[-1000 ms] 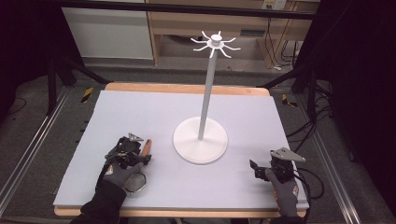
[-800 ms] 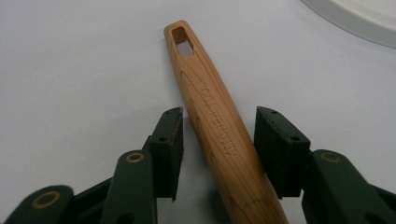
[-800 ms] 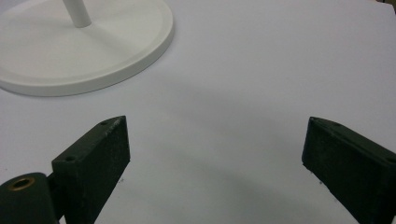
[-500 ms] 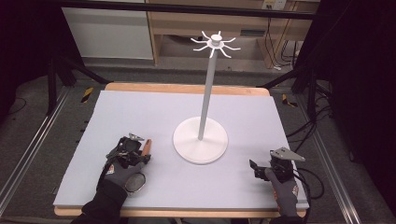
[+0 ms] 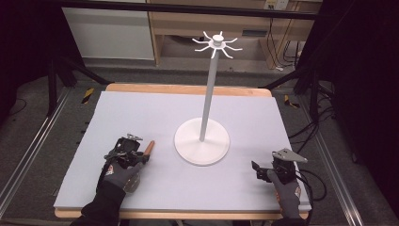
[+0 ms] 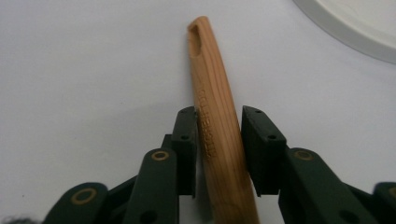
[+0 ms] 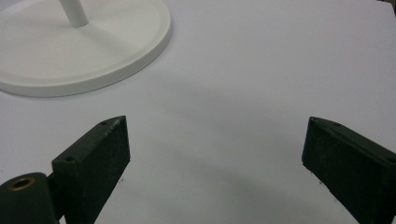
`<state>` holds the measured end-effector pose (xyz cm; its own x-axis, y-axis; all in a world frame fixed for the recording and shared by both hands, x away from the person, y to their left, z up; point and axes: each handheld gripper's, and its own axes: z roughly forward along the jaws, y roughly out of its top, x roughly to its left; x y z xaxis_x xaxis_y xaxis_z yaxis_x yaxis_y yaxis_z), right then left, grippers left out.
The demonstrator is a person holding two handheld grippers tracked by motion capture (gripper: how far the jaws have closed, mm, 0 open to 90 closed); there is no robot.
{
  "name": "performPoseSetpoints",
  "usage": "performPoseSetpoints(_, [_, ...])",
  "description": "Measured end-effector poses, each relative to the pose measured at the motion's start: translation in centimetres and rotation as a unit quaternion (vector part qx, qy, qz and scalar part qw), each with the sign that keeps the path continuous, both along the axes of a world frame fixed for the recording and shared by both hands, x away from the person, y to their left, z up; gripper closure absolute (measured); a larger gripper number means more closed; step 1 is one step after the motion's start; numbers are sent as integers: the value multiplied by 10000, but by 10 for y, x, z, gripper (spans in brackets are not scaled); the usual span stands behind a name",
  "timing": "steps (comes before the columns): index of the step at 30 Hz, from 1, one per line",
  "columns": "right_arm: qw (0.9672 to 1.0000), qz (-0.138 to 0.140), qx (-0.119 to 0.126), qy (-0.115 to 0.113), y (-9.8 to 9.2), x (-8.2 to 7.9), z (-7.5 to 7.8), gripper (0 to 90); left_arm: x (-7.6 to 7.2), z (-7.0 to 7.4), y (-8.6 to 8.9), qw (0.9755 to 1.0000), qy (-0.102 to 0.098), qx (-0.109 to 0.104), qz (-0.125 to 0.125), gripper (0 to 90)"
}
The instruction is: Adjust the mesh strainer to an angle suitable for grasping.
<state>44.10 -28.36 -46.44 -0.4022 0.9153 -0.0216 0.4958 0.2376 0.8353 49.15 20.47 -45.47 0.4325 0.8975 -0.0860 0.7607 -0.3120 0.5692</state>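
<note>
High view puts your left gripper (image 5: 133,153) low on the near-left part of the pale surface (image 5: 155,113), with a wooden handle (image 5: 148,148) poking out past its front toward the white stand (image 5: 202,141), whose round base sits mid-surface and whose pole carries a ring of hooks at the top. Left gripper view gives you the detail: the jaws sit on either side of the wooden handle (image 6: 215,135), closed down to about its width, the left pad looking pressed against the wood while a thin gap may remain on the right, so I can't tell whether you truly have a firm hold. The handle lies flat on the surface, its slotted end pointing away from you, near the stand's base but apart from it. Your right gripper (image 5: 263,170) rests at the near-right, jaws spread wide with nothing between them (right gripper view shows bare surface and the stand's base (image 7: 84,51) beyond). The risks from here, as I judge them: the handle is round and smooth, so a half-set grip could let it roll or slide out as you lift; swinging it up carelessly could knock the pole and tip the stand, since the base is close by.
</note>
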Motion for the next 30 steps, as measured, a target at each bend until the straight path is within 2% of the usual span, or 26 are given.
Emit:
performPoseSetpoints(5, [10000, 5, 9, 22, 1, 0, 0, 80, -2, 1, -3, 9997, -21, 162, -160, 702])
performPoseSetpoints(11, [10000, 1, 1, 21, 1, 0, 0, 80, -11, 1, -4, 9986, -94, 366, -372, 702])
performPoseSetpoints(15, [10000, -9, 14, 22, 1, -1, 0, 80, -12, 1, -4, 9983, -119, 388, -424, 695])
performPoseSetpoints(17, [10000, -6, 23, 33, 1, -1, 0, 80, -11, 0, -5, 9983, -125, 317, -464, 604])
performPoseSetpoints(21, [10000, -7, 17, 14, 0, 0, 0, 80, -7, -2, -9, 9983, -104, 252, -514, 522])
performPoseSetpoints(30, [10000, -1, 26, 31, 1, 0, 0, 80, 1, -6, -14, 9982, -77, 349, -473, 532])
